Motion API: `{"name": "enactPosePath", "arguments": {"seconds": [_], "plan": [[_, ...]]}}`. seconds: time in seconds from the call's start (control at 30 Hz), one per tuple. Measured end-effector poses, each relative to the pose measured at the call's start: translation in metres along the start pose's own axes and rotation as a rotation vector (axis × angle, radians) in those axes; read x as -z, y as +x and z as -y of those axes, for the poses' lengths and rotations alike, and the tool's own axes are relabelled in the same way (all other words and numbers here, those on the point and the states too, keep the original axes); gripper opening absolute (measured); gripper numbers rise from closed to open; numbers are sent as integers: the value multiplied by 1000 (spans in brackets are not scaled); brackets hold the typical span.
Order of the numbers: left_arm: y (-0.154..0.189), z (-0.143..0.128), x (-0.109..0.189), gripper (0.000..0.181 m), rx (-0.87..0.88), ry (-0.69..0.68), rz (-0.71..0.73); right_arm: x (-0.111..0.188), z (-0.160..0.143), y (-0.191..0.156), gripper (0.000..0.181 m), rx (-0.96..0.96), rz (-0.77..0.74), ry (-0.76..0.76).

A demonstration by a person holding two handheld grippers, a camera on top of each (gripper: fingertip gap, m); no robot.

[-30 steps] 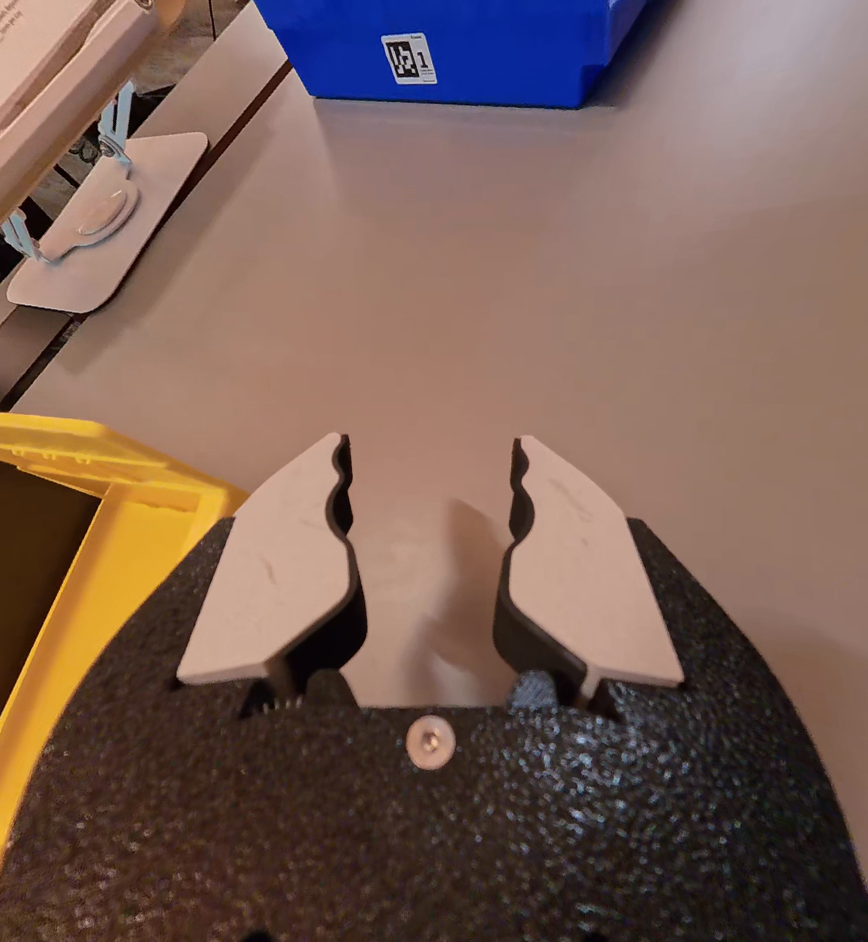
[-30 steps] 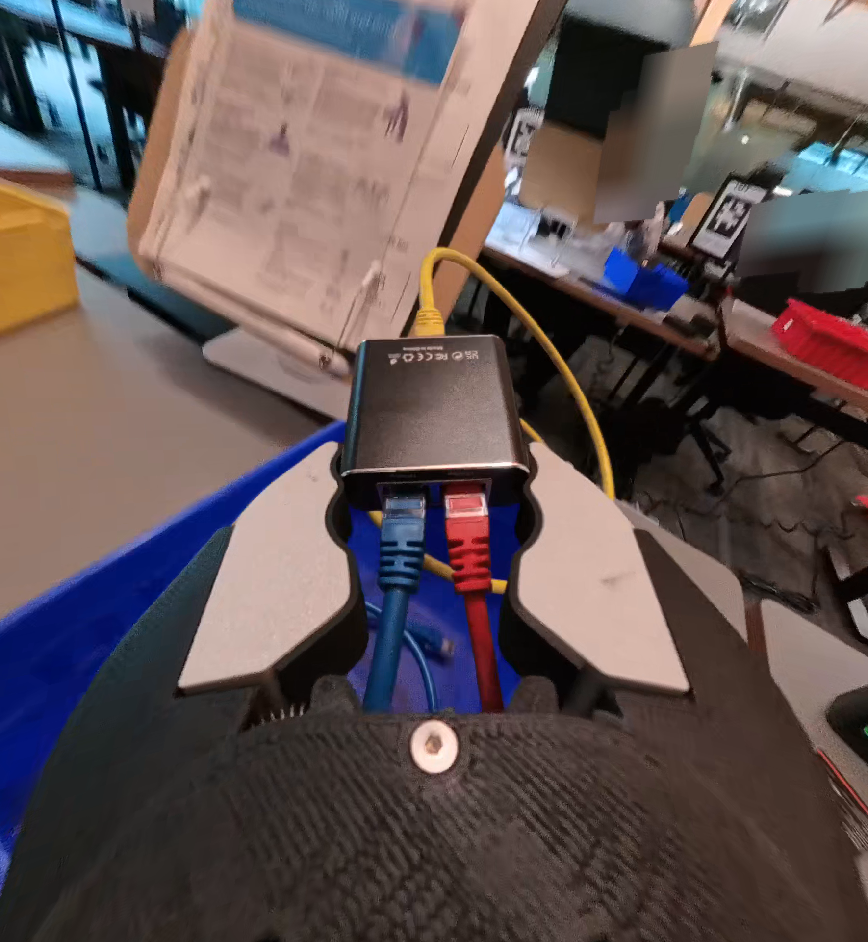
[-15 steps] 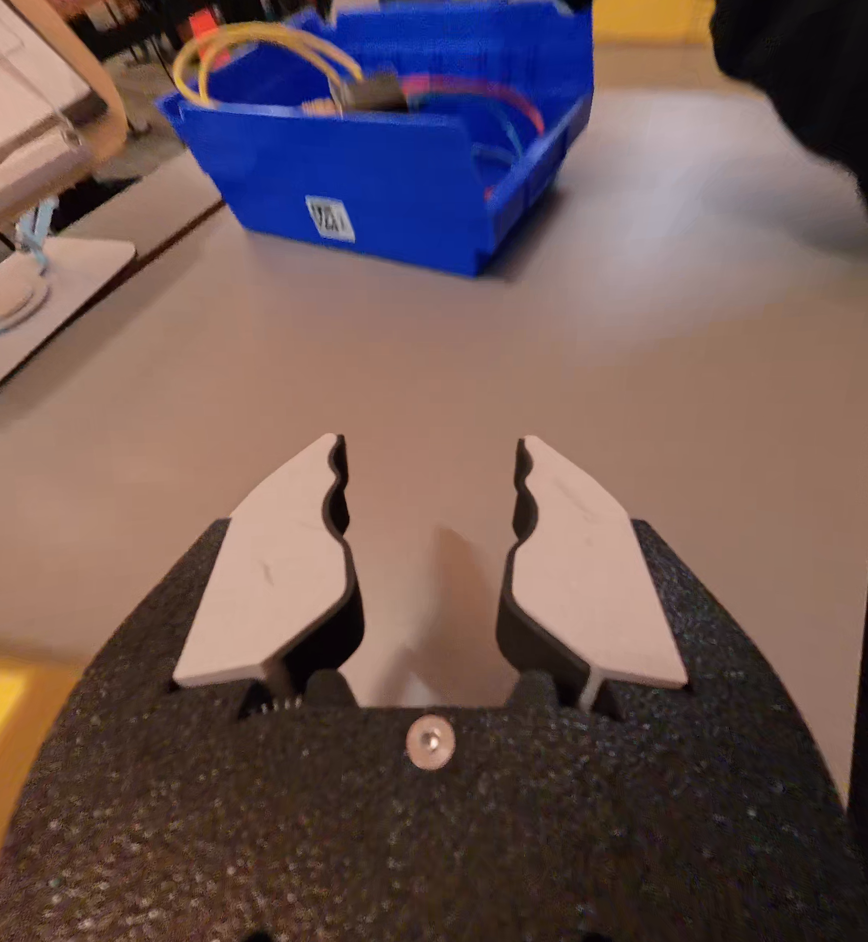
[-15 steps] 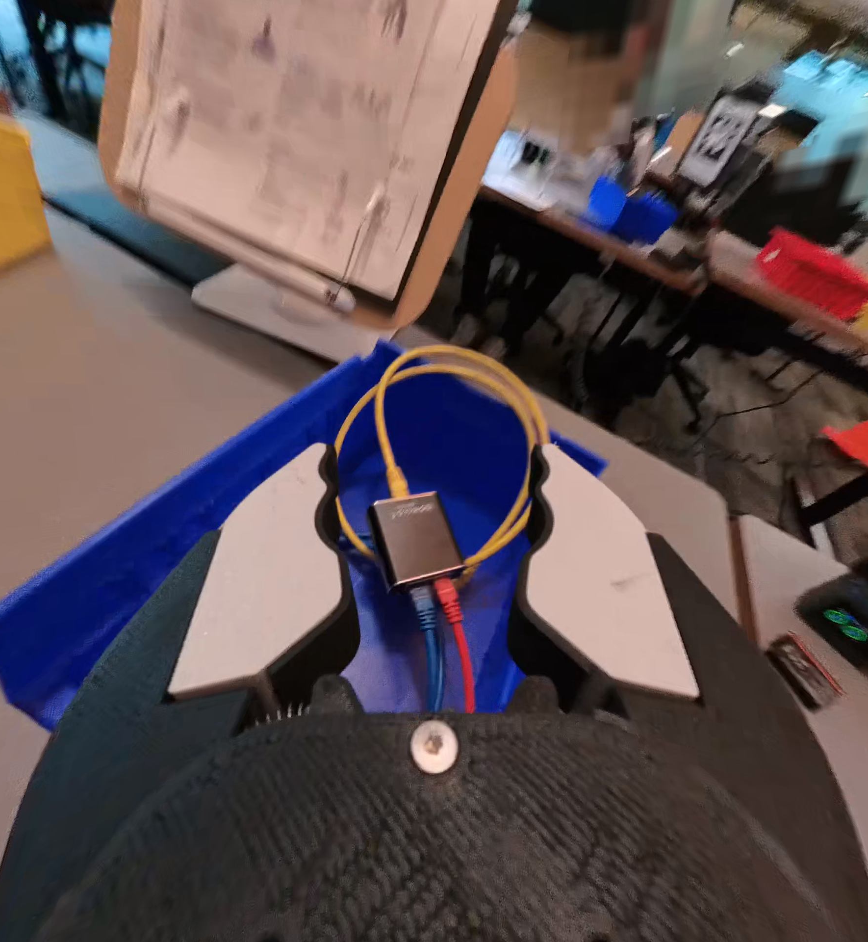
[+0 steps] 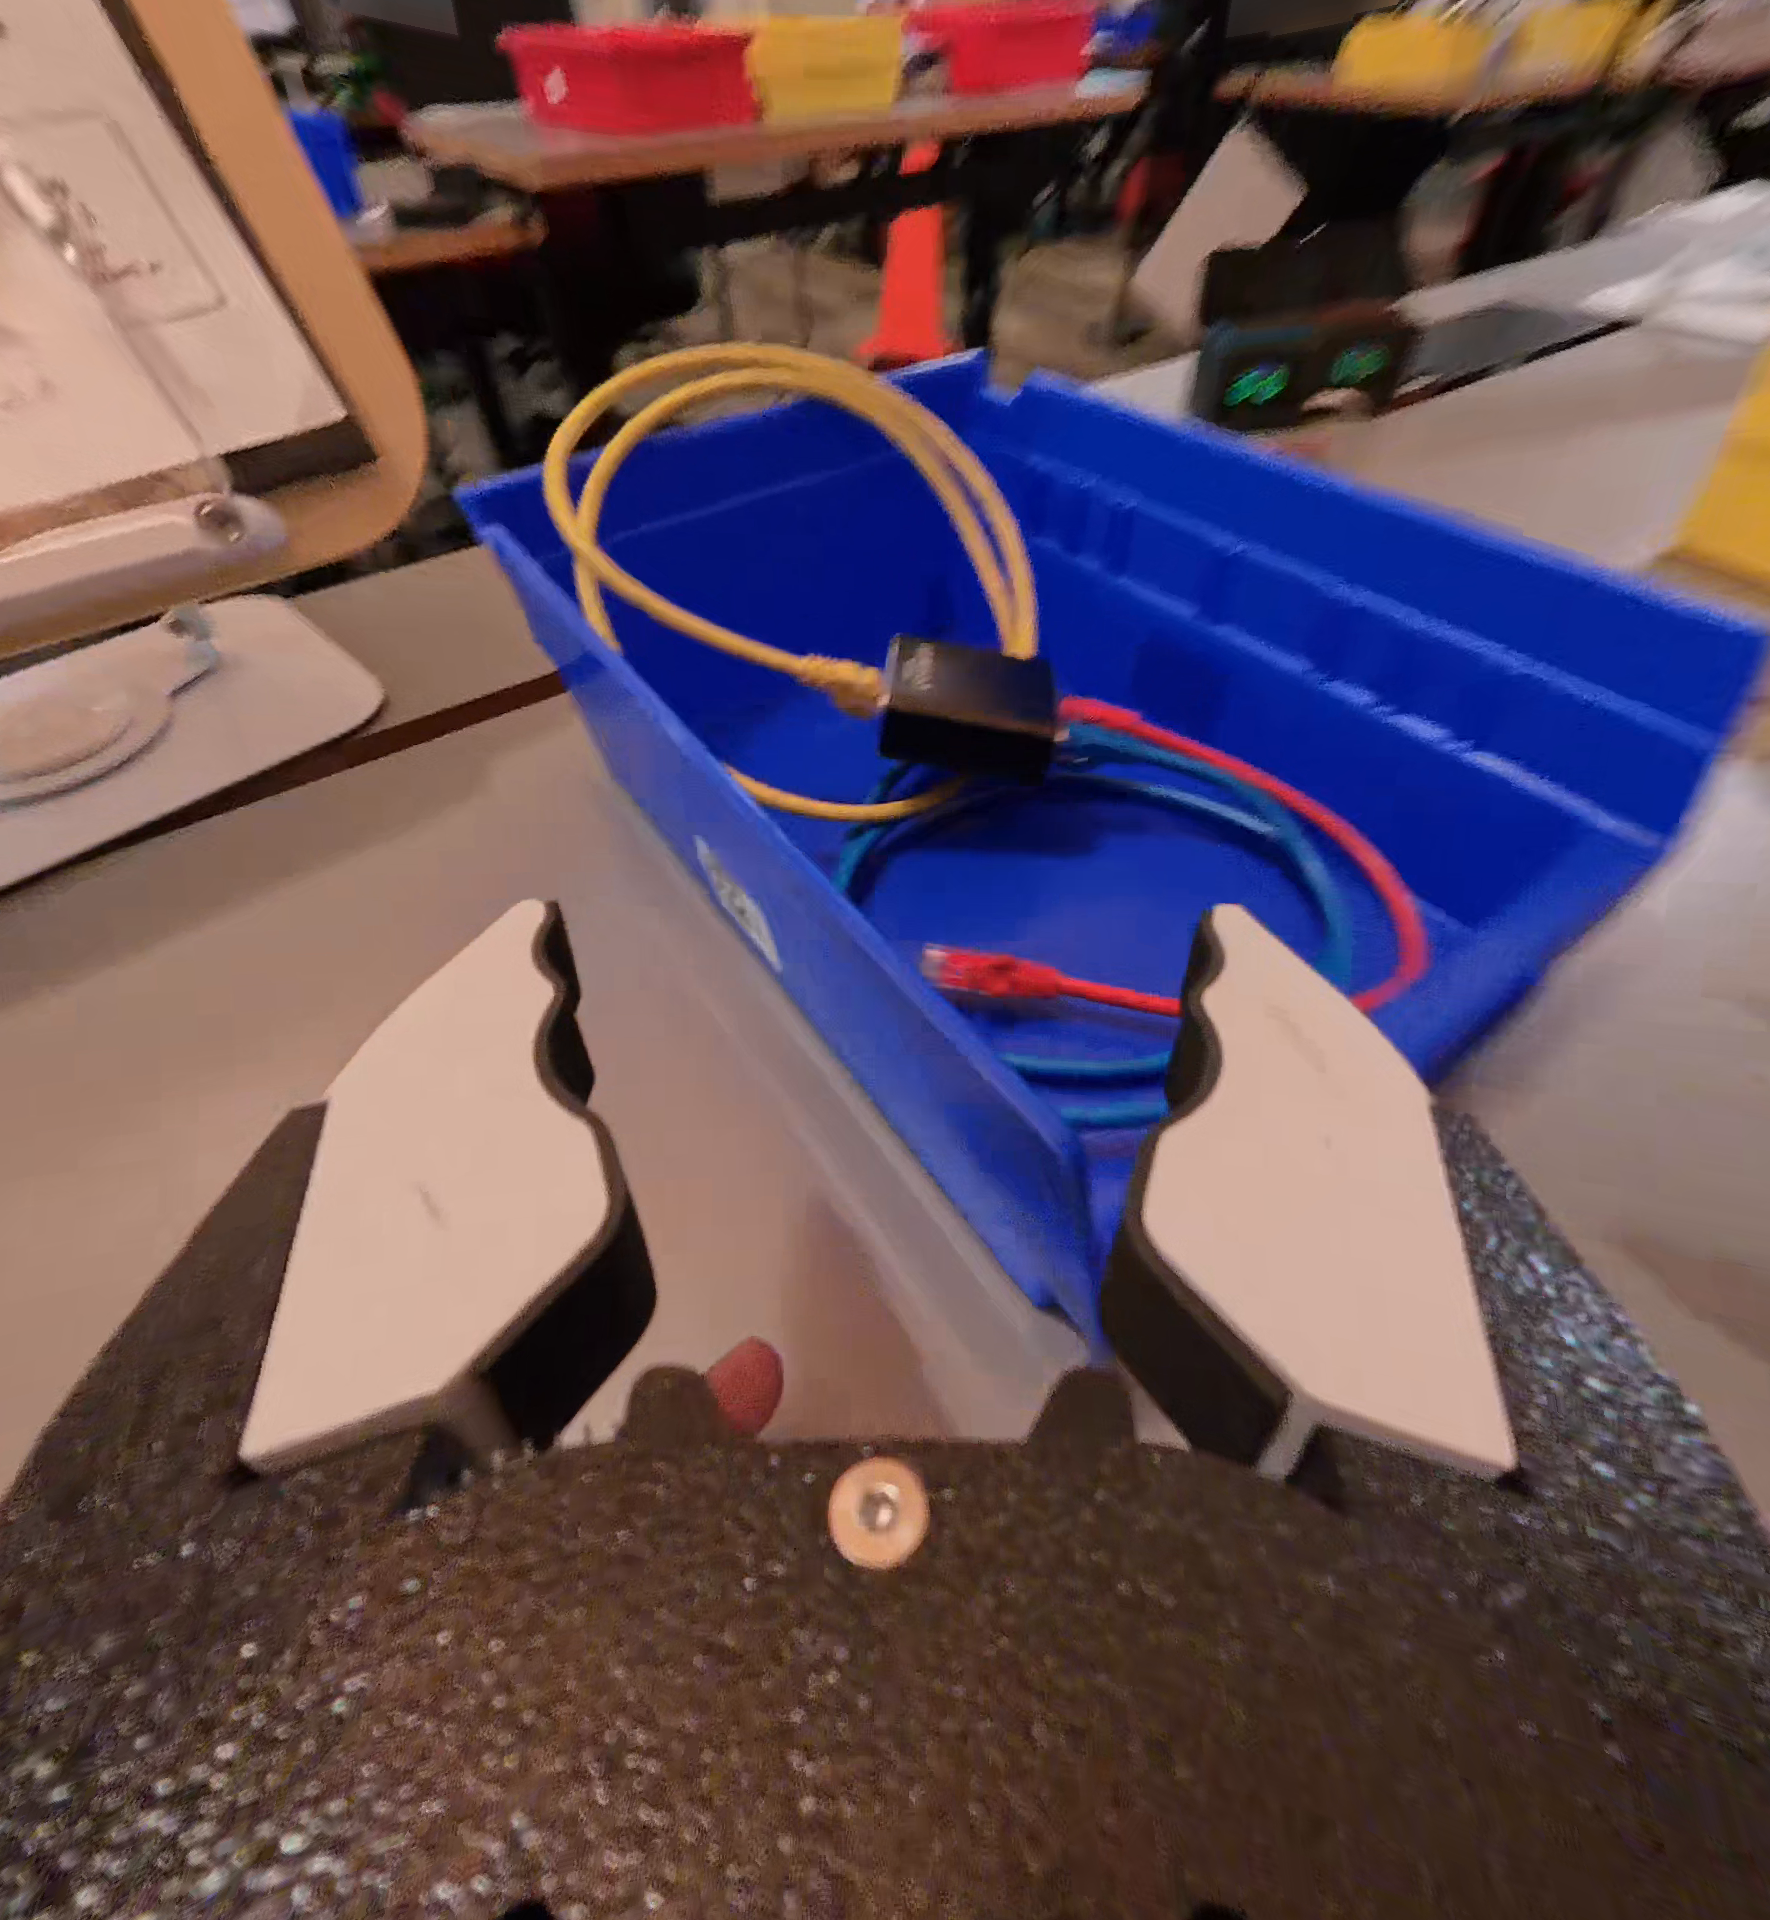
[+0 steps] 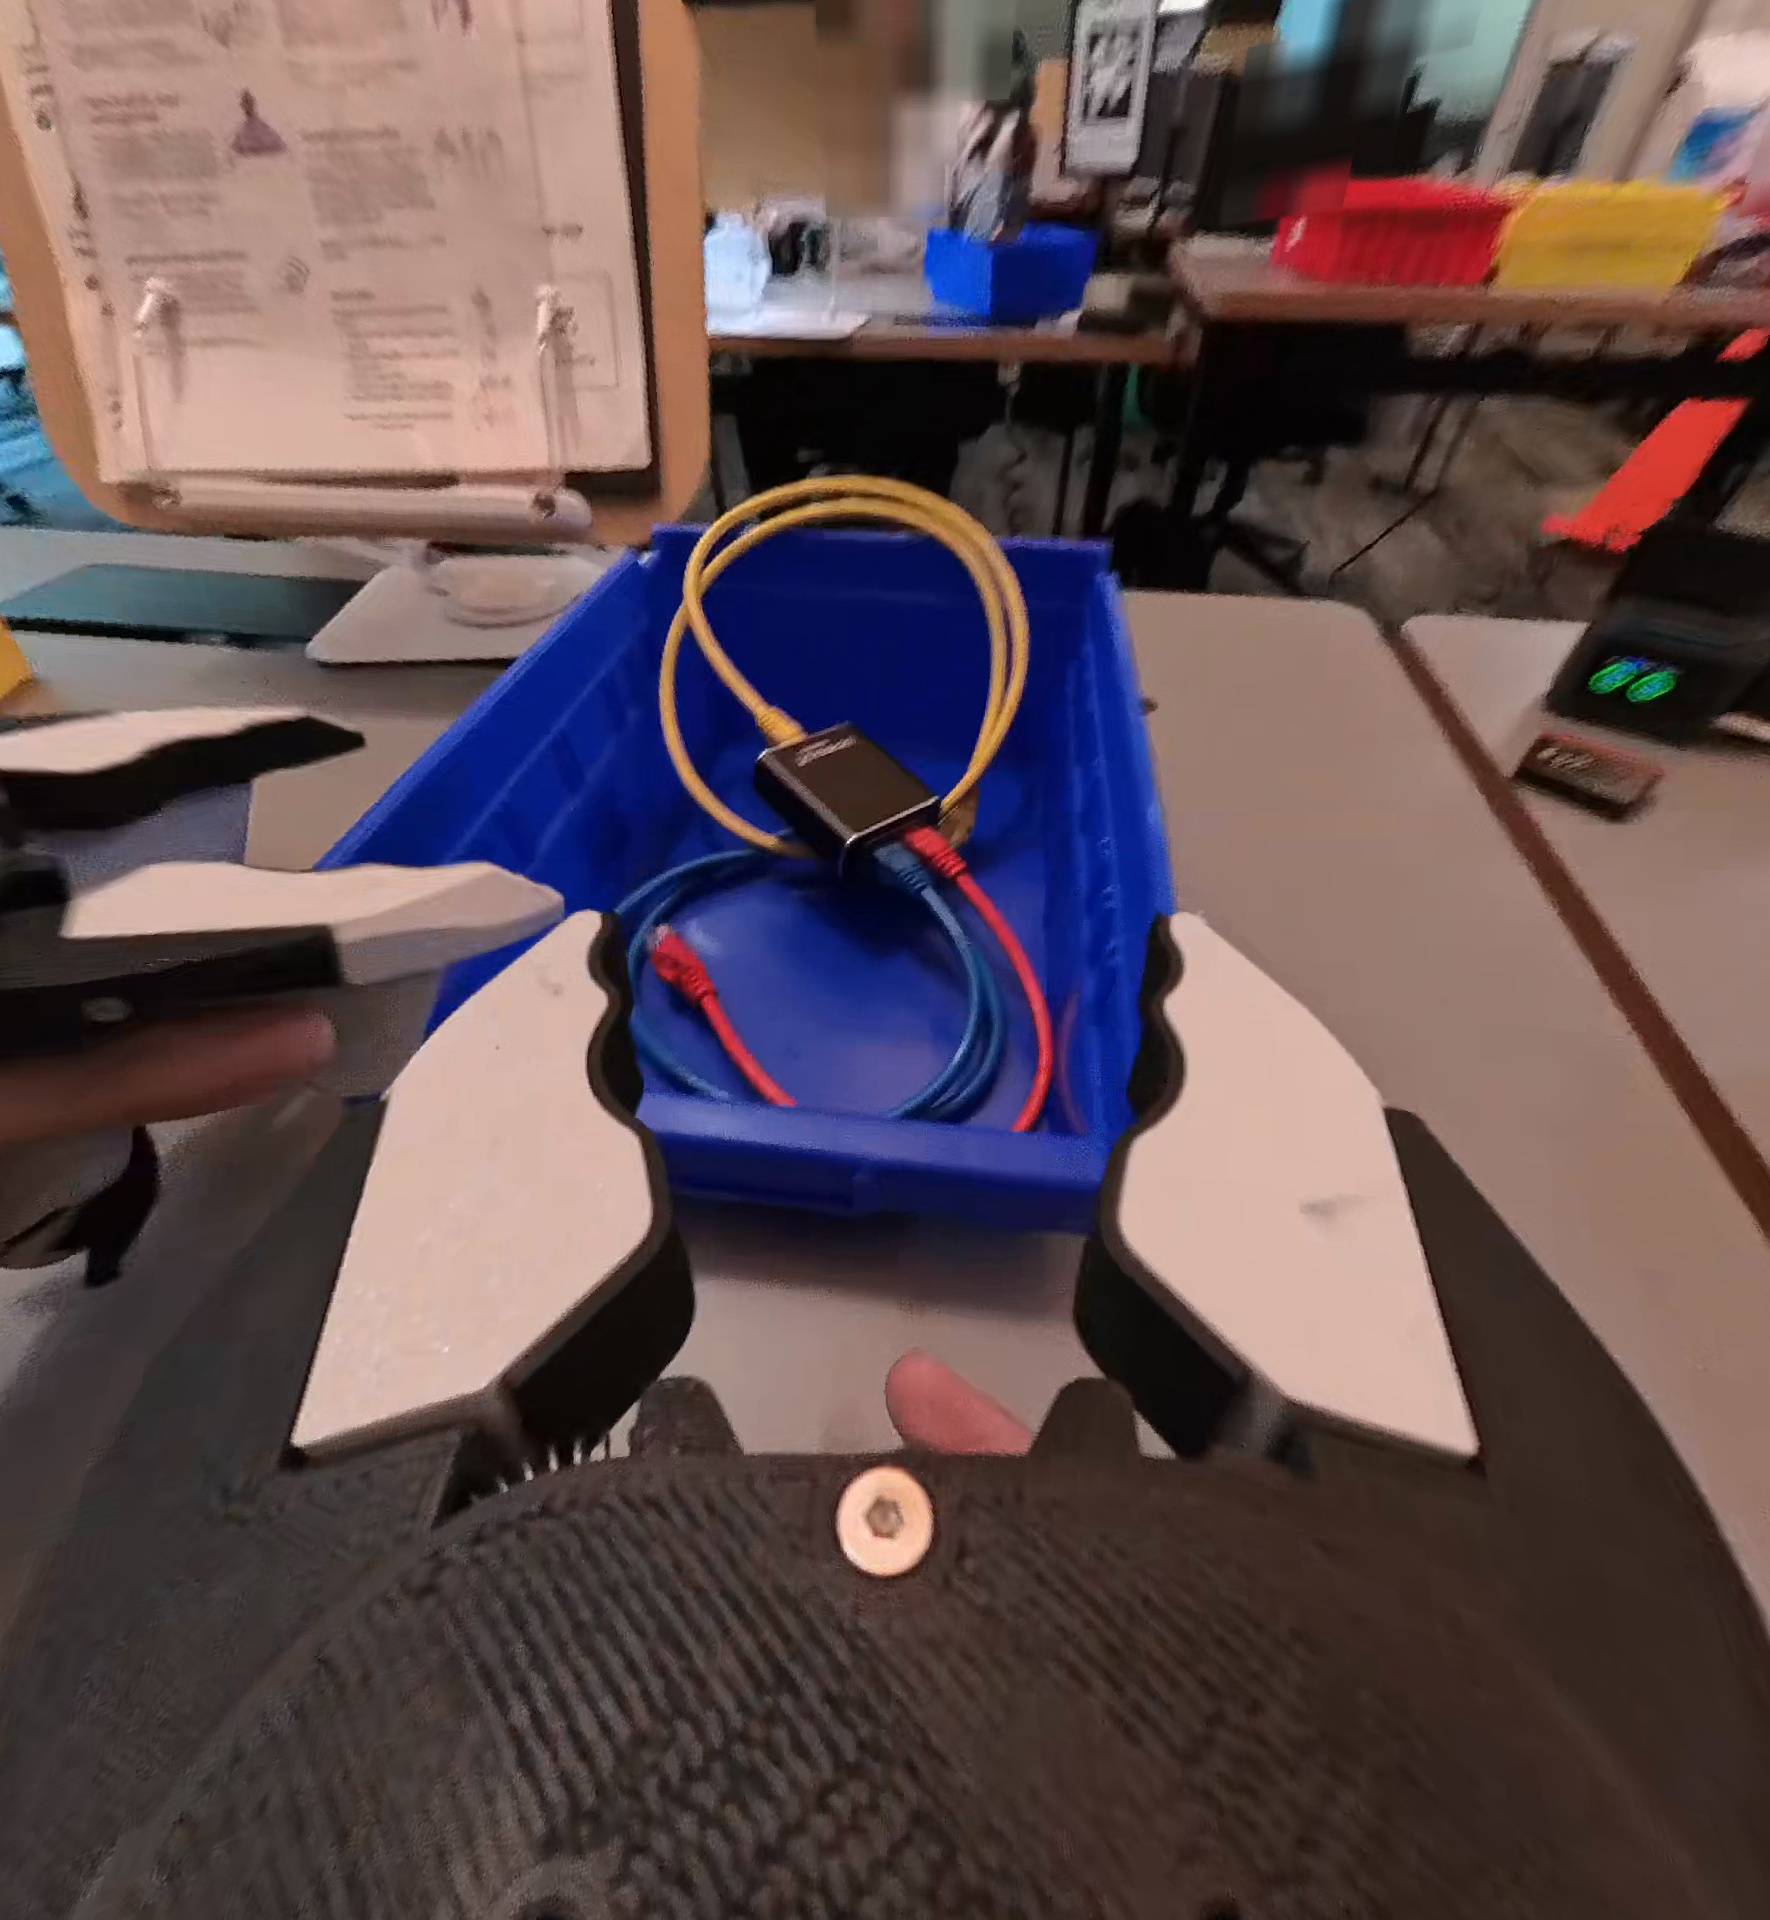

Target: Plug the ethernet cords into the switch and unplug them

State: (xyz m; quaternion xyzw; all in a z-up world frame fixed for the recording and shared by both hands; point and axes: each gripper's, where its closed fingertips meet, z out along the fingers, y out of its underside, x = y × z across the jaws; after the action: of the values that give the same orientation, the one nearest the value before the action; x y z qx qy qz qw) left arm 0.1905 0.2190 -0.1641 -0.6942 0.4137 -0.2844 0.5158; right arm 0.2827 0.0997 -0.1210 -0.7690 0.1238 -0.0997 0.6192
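Grey tabletop (image 5: pixel 185 987) fills my left wrist view, and my left gripper (image 5: pixel 876 1023) hangs spread and empty over the near wall of the blue bin (image 5: pixel 1483 748). At twelve o'clock inside lies the switch (image 5: pixel 967 694), yellow cord (image 5: pixel 787 499) plugged in, blue cord (image 5: pixel 1089 821) and red cord (image 5: pixel 1276 800) coiled toward three o'clock.

Over to the right wrist view: my right gripper (image 6: pixel 881 982) is spread wide too, holding nothing (left gripper at nine o'clock). All three cords look seated, so I judge unplugging is next, which needs one gripper bracing the switch while the other pinches a plug. A loose red plug (image 6: pixel 675 964) lies at eleven.
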Motion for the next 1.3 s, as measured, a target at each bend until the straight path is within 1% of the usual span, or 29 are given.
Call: {"name": "enactPosePath", "arguments": {"seconds": [0.07, 0.1, 0.13, 0.17, 0.2, 0.23, 0.3, 0.37, 0.4, 0.43, 0.5, 0.57, 0.63, 0.7, 0.77, 0.83, 0.87, 0.9, 0.93, 0.97, 1.0, 1.03, 1.1, 1.17, 1.23, 1.3], "plan": [[-7, -7, -20, 105, -34, -64, 73, 3, 6, 6, 94, 11, -30, 42], [-10, -6, -26, 103, -64, -58, 91, 4, 5, 6, 96, -2, -22, 29], [-10, -3, -29, 92, -95, -36, 87, 5, 5, 4, 98, -16, -8, 19], [-12, -3, -30, 67, -131, -27, 90, 5, 7, 2, 98, -24, 5, 21], [-20, -2, -29, 49, -164, -17, 128, 6, 9, -1, 98, -24, 14, 32], [-31, -2, -27, 39, -187, -4, 165, 6, 12, -3, 97, -19, 19, 43], [-52, -4, -17, 23, -147, 31, 171, 7, 18, -10, 96, -18, 29, 58], [-74, -9, 3, 14, -142, 55, 151, 8, 24, -25, 95, -14, 60, 60], [-84, -13, 17, 7, -125, 58, 137, 8, 27, -36, 95, -8, 85, 60], [-93, -19, 32, 7, -144, 46, 122, 7, 31, -50, 95, -2, 119, 63], [-109, -30, 68, 7, -154, 40, 89, 5, 38, -92, 95, 27, 232, 69], [-124, -43, 107, 7, -142, 45, 80, 3, 46, -145, 96, 58, 386, 74], [-138, -56, 147, 7, -135, 48, 97, -3, 57, -205, 94, 46, 571, 73], [-148, -67, 182, 7, -123, 55, 121, -19, 66, -261, 91, 38, 696, 4], [-156, -76, 210, 7, -123, 61, 149, -43, 71, -317, 92, 106, 783, -87], [-162, -82, 230, 7, -123, 62, 173, -71, 73, -375, 102, 108, 854, -211], [-165, -84, 238, 8, -122, 66, 181, -82, 72, -403, 103, 90, 911, -283], [-168, -85, 244, 7, -117, 74, 191, -100, 68, -425, 89, 86, 916, -354], [-172, -86, 248, 7, -114, 85, 199, -121, 60, -440, 80, 86, 875, -427], [-174, -86, 250, 7, -116, 89, 199, -141, 47, -451, 81, 98, 818, -508], [-178, -87, 251, 7, -112, 86, 200, -157, 33, -459, 89, 122, 768, -586], [-181, -88, 252, 7, -103, 85, 202, -171, 22, -465, 92, 142, 725, -645], [-185, -88, 254, 7, -98, 90, 206, -195, 7, -474, 84, 185, 665, -678], [-188, -88, 255, 8, -103, 92, 222, -206, -11, -485, 75, 193, 658, -739], [-190, -88, 255, 7, -91, 97, 233, -203, -35, -487, 55, 284, 656, -909], [-192, -88, 255, 7, -83, 101, 236, -196, -50, -491, 42, 393, 697, -997]]}}
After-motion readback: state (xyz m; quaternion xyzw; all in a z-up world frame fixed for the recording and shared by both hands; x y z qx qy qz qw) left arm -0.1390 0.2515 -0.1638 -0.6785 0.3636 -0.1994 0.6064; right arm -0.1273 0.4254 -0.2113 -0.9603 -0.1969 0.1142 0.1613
